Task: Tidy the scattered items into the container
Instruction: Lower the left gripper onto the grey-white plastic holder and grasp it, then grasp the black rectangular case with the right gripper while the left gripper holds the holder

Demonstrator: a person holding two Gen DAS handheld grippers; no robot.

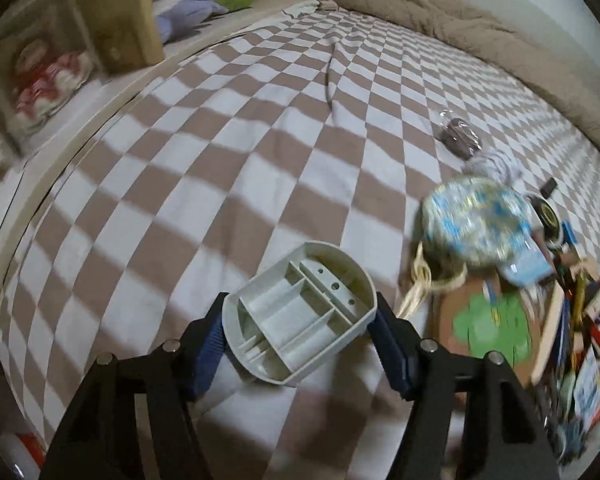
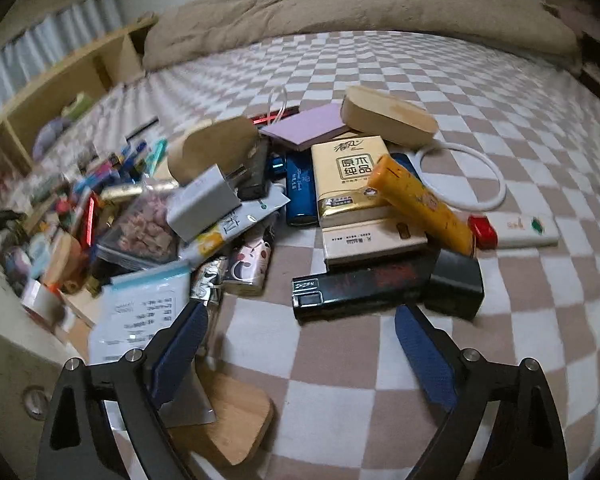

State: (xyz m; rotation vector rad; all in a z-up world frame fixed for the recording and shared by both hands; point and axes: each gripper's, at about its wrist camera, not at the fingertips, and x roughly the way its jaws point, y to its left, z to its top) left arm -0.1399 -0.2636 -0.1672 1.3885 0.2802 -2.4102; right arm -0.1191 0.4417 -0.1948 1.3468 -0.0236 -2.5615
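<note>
My left gripper (image 1: 300, 304) is shut on a grey plastic tray with small compartments (image 1: 300, 320), its blue pads pressing on both sides, held above the checked bedsheet (image 1: 220, 140). A heap of scattered items (image 1: 580, 320) lies at the right edge of that view, with a blue patterned packet (image 1: 476, 220) and a wrapped brown cookie (image 1: 460, 138) nearby. My right gripper (image 2: 300, 312) hangs open over the sheet, nothing between its pads. Just beyond its tips lies a long black case (image 2: 364, 288), with a black box (image 2: 456, 284), a yellow tube (image 2: 420, 204) and a gold tissue pack (image 2: 352, 176) behind.
A wooden piece (image 2: 236, 420) lies under the right gripper's left finger. A grey charger (image 2: 204, 200), white ring (image 2: 460, 176) and wooden block (image 2: 388, 116) sit in the pile. A tan blanket (image 1: 480, 28) lines the bed's far side. Shelves with plush toys (image 1: 204, 4) stand on the left.
</note>
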